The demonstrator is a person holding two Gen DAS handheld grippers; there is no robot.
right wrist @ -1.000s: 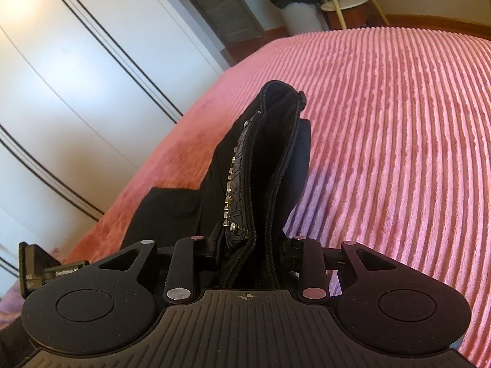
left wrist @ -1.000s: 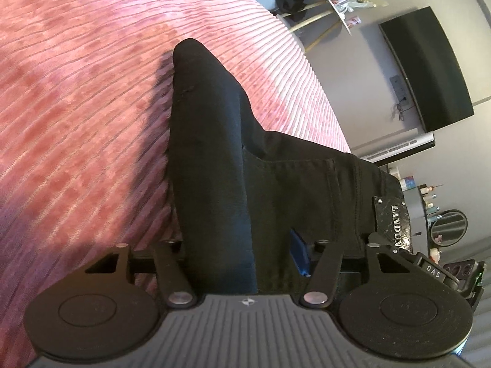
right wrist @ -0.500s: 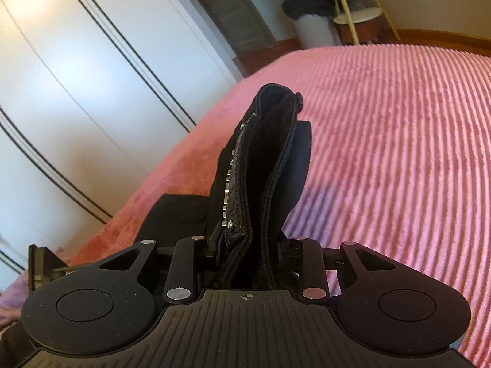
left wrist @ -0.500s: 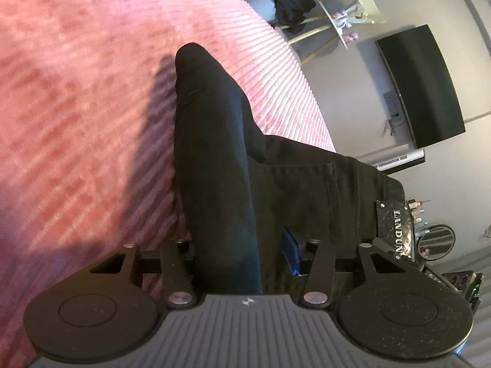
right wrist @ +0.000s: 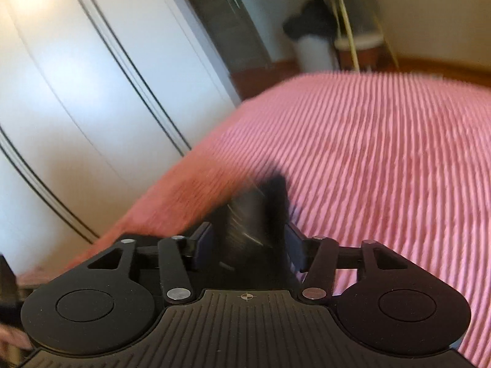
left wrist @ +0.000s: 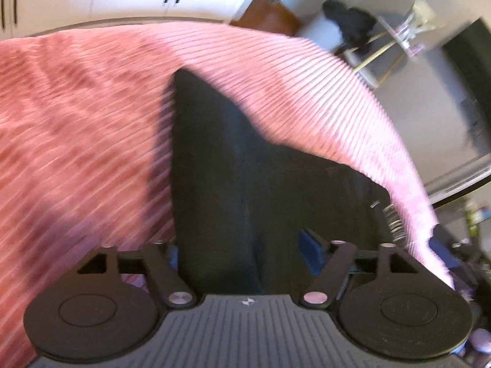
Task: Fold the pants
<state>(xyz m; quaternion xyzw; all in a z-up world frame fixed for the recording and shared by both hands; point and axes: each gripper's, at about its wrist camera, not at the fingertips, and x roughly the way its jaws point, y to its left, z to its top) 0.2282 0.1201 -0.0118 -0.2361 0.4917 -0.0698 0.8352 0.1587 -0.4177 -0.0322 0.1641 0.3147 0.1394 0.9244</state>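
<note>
Both just opening: left gripper (left wrist: 245,254) and right gripper (right wrist: 250,245) released, straddling black denim pants (left wrist: 233,178) on ribbed pink bedspread (left wrist: 76,116).

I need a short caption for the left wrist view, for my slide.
Left gripper, jaws just opened, straddles black pants lying on a pink ribbed bedspread.

We see a pink ribbed bedspread (right wrist: 383,159) as the landmark. Beyond its far edge stands a white bin (right wrist: 313,52) with a dark cloth (right wrist: 310,21) heaped on it. Left of the bedspread, white wardrobe doors (right wrist: 76,92) rise. A dark screen (left wrist: 472,98) hangs on the wall beyond its corner.
</note>
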